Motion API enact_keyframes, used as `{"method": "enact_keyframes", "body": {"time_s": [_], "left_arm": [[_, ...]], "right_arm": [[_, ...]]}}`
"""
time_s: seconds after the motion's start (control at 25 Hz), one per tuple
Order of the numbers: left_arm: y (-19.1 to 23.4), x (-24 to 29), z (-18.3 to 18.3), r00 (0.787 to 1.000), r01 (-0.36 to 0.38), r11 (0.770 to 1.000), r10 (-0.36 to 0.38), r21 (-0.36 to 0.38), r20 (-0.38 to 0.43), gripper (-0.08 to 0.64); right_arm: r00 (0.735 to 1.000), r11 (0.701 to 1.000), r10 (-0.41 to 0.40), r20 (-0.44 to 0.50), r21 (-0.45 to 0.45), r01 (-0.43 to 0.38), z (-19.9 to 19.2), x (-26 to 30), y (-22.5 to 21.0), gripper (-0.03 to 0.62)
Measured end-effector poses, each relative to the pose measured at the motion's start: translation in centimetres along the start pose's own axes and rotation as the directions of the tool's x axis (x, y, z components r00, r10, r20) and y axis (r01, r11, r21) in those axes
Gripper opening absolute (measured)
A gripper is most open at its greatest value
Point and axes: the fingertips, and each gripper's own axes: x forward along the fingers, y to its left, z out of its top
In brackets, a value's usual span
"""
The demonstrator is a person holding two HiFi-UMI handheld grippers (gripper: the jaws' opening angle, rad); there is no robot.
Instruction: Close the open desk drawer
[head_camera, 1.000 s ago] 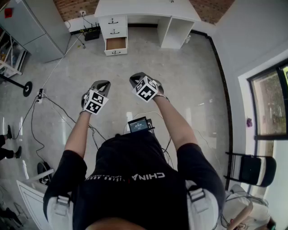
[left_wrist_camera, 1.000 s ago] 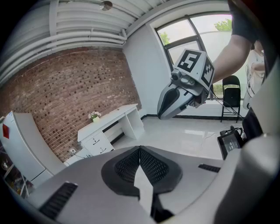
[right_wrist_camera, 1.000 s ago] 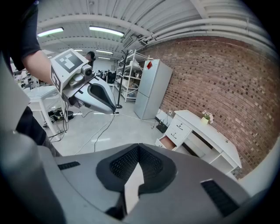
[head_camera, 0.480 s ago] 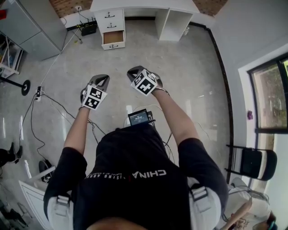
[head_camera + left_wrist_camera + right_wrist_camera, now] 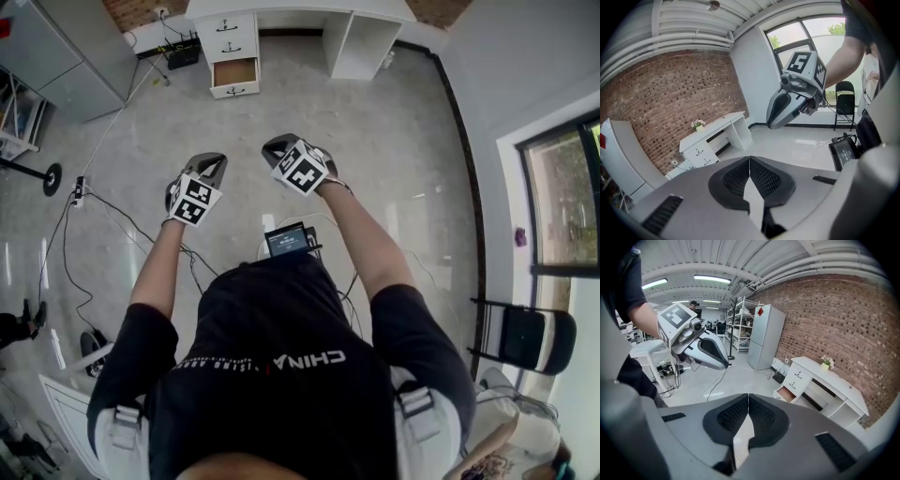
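Observation:
The white desk (image 5: 309, 11) stands far ahead against the brick wall. Its lowest drawer (image 5: 235, 74) is pulled out and shows a brown inside; in the right gripper view this open drawer (image 5: 786, 393) sits below two closed ones. Both grippers hang in the air over the floor, well short of the desk. My left gripper (image 5: 208, 165) is shut and holds nothing, its pads (image 5: 740, 174) pressed together. To its right and slightly further forward, my right gripper (image 5: 277, 148) is also shut and holds nothing, its pads (image 5: 759, 412) meeting on the centre line.
A grey cabinet (image 5: 66, 56) stands left of the desk, with a shelf rack beyond it. Cables and a power strip (image 5: 82, 192) lie on the floor at the left. A folding chair (image 5: 525, 342) stands by the window at the right. A small screen (image 5: 288, 239) hangs at the person's waist.
The desk and open drawer have slid slightly up and left in the head view. Both grippers sit a little higher in the frame. Both have stayed shut.

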Motion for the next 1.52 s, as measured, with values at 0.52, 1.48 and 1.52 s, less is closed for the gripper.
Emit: {"method": "enact_keyframes", "body": {"time_s": [0.52, 1.48, 1.52], "left_arm": [[-0.5, 0.8, 0.7, 1.000, 0.010, 1.000, -0.010, 0.006, 0.001, 0.012], [-1.2, 6.4, 4.5, 0.997, -0.058, 0.996, 0.054, -0.068, -0.059, 0.012], [-1.2, 6.7, 4.5, 0.996, -0.061, 0.996, 0.057, -0.067, -0.065, 0.012]], "right_arm": [[1.000, 1.000, 0.011, -0.007, -0.004, -0.011, -0.7, 0.0, -0.5, 0.015], [0.999, 0.998, 0.044, 0.028, 0.034, -0.044, -5.2, -1.7, -7.6, 0.017], [0.999, 0.998, 0.047, 0.027, 0.033, -0.048, -5.4, -1.6, -8.0, 0.017]]}}
